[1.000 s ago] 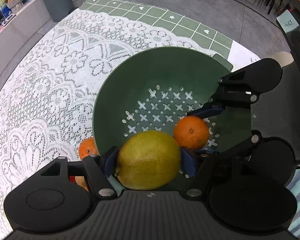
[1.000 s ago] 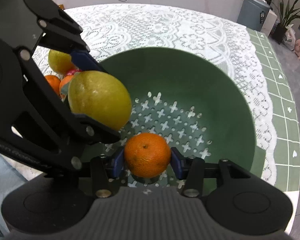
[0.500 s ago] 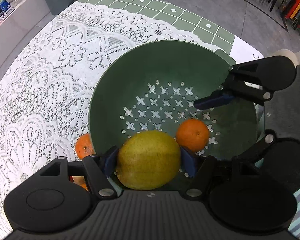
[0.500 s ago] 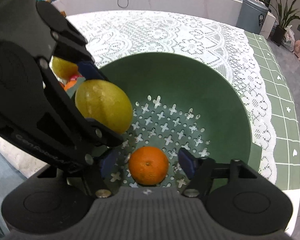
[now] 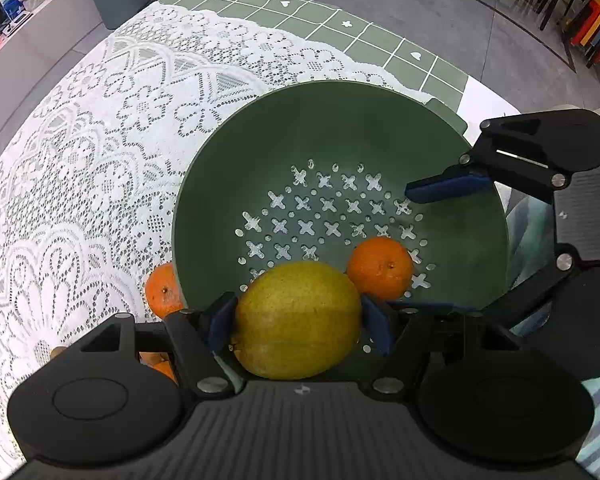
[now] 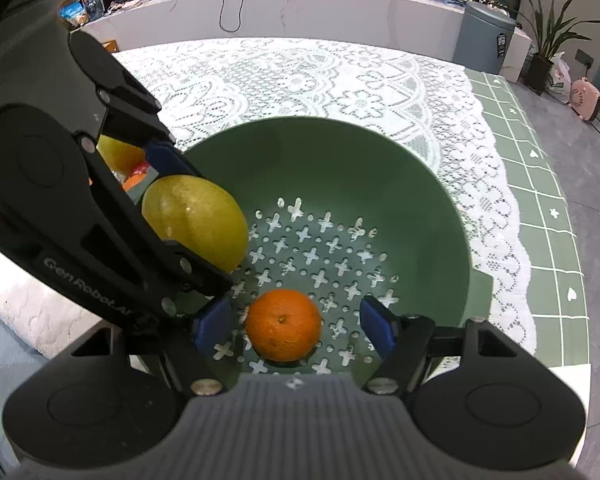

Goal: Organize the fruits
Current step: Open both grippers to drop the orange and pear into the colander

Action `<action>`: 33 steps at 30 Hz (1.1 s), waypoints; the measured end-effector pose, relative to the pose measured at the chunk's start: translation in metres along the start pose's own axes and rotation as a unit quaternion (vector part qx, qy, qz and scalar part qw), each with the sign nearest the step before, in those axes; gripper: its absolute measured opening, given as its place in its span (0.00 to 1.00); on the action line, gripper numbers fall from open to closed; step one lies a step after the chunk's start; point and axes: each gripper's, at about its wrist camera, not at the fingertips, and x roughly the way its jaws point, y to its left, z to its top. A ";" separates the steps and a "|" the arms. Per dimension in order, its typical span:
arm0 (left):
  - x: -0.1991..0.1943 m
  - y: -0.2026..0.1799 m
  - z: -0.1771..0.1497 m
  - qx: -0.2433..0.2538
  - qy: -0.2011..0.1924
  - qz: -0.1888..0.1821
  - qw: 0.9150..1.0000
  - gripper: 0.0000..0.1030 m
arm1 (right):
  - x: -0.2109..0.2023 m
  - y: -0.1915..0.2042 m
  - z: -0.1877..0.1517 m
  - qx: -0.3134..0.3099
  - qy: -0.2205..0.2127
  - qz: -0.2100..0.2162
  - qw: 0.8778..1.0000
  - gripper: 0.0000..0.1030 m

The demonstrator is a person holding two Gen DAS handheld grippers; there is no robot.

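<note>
1. Fruits sit around a green colander (image 5: 340, 136) on the lace-covered surface (image 5: 100, 140).
2. Left hand-held gripper (image 5: 298, 320) clamps a yellow-green pear (image 5: 296, 318) over the colander's near rim.
3. Right hand-held gripper (image 6: 292, 326) is spread wide, touching nothing.
4. An orange (image 6: 283, 325) rests on the colander floor between its fingers.
5. Another orange (image 5: 162, 290) lies just outside the colander's left wall.

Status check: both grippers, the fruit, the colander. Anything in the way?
Left gripper shut on pear above colander. Right gripper open, orange resting inside. Nothing blocking.
</note>
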 end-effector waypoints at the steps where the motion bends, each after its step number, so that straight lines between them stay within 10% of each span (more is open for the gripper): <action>1: 0.000 0.000 0.000 -0.001 0.000 -0.002 1.000 0.75 | -0.001 0.001 0.000 -0.001 -0.001 -0.002 1.000 0.68; 16: -0.018 -0.006 -0.001 -0.008 -0.025 -0.001 1.000 0.80 | -0.009 0.007 -0.002 -0.015 -0.019 -0.048 0.999 0.82; 33: -0.082 -0.004 -0.042 -0.056 -0.167 0.034 0.984 0.80 | -0.056 0.026 -0.021 0.044 -0.126 -0.095 0.987 0.84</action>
